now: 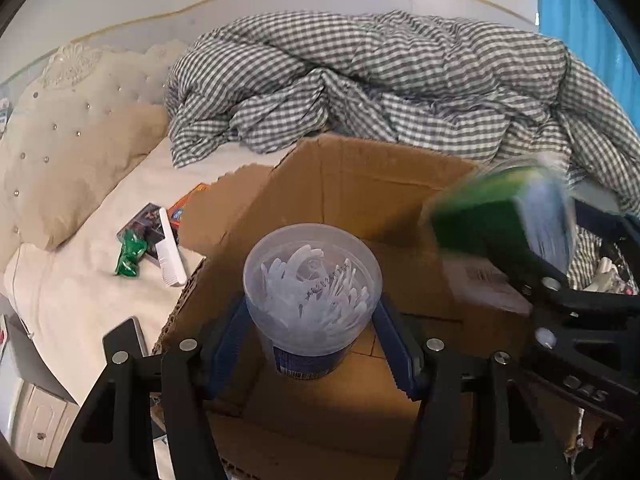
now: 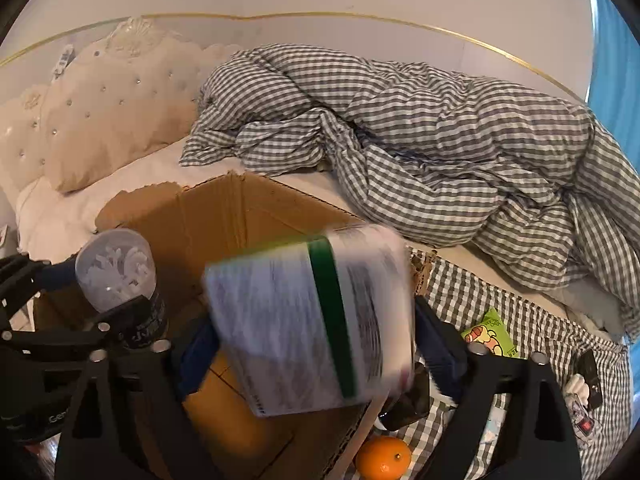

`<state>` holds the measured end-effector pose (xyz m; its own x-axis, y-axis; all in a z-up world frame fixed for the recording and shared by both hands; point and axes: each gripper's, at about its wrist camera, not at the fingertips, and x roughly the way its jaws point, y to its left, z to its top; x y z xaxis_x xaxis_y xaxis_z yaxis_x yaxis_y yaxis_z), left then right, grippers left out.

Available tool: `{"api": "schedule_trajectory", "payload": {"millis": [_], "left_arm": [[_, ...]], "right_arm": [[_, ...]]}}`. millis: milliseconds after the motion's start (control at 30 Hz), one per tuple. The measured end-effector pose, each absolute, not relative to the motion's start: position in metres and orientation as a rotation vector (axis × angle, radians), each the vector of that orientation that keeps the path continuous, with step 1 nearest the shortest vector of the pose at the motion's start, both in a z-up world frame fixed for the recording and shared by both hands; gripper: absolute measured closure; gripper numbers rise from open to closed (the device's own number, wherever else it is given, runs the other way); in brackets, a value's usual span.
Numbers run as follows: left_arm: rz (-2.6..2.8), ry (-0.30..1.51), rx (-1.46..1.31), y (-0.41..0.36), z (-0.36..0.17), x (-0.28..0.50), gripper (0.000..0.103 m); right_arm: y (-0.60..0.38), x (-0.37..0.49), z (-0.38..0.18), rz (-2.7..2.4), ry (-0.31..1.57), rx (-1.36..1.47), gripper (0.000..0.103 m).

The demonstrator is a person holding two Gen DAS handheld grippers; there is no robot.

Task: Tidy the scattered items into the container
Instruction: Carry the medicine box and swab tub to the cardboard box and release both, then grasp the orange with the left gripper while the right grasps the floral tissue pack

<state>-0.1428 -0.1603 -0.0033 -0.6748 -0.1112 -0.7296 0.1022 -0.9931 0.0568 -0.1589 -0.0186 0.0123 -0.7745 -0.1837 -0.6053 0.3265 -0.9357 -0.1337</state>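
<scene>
Cardboard box (image 1: 352, 200): open-topped, filling the centre and bottom of the left wrist view; in the right wrist view it sits lower left of centre (image 2: 224, 216), on the bed.
Plastic tub (image 1: 312, 280): clear, lidded, with pale pieces inside; held over the box opening, centre of the left wrist view, and at left edge in the right wrist view (image 2: 116, 272).
Left gripper (image 1: 312, 332): jaws closed on the plastic tub, a blue pad against each side.
Green-striped packet (image 2: 316, 320): blurred, tilted, centre of the right wrist view above the box; at right in the left wrist view (image 1: 504, 216).
Right gripper (image 2: 320, 356): jaws clamped on the green-striped packet.
Comb (image 1: 168, 252): white, on the sheet left of the box, beside a green wrapper (image 1: 130, 254).
Orange (image 2: 383, 458): bottom of frame, on checked cloth just beside the box.
Checked quilt (image 1: 380, 80): bunched up behind the box, upper frame.
</scene>
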Motion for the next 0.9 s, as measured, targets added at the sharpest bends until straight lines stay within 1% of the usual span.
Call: {"api": "schedule_trajectory", "payload": {"millis": [33, 67, 100, 233, 333, 400, 567, 633, 733, 900], "left_arm": [[-2.77, -0.023, 1.191, -0.16, -0.002, -0.142, 0.026], [-2.772, -0.032, 1.17, -0.158, 0.001, -0.14, 0.019], [-2.781, -0.039, 1.158, -0.156, 0.005, -0.138, 0.017], [-2.809, -0.068, 1.12, -0.144, 0.02, -0.13, 0.015], [-2.853, -0.081, 1.078, -0.123, 0.039, -0.119, 0.013], [-2.899, -0.101, 1.044, -0.101, 0.052, -0.109, 0.008], [-3.024, -0.142, 0.979, -0.034, 0.068, -0.08, 0.0], [-3.07, -0.123, 0.979, -0.006, 0.066, -0.069, 0.0], [-3.12, -0.118, 1.025, 0.036, 0.047, -0.056, 0.0], [-3.098, -0.122, 1.167, 0.081, -0.011, -0.051, 0.0]], "right_arm": [[-0.016, -0.158, 0.014, -2.719, 0.333, 0.873, 0.003], [-0.013, -0.158, 0.016, -2.729, 0.326, 0.86, 0.003], [-0.008, -0.156, 0.018, -2.74, 0.312, 0.847, 0.003], [0.015, -0.142, 0.036, -2.768, 0.224, 0.78, 0.003], [0.043, -0.125, 0.052, -2.801, 0.197, 0.723, 0.003], [0.065, -0.111, 0.062, -2.833, 0.183, 0.69, 0.003], [0.147, -0.064, 0.08, -2.893, 0.073, 0.643, 0.003], [0.184, -0.044, 0.081, -2.944, 0.071, 0.638, 0.003], [0.235, -0.019, 0.071, -3.047, 0.102, 0.664, 0.003], [0.312, 0.004, 0.021, -3.135, 0.041, 0.907, 0.003]]}}
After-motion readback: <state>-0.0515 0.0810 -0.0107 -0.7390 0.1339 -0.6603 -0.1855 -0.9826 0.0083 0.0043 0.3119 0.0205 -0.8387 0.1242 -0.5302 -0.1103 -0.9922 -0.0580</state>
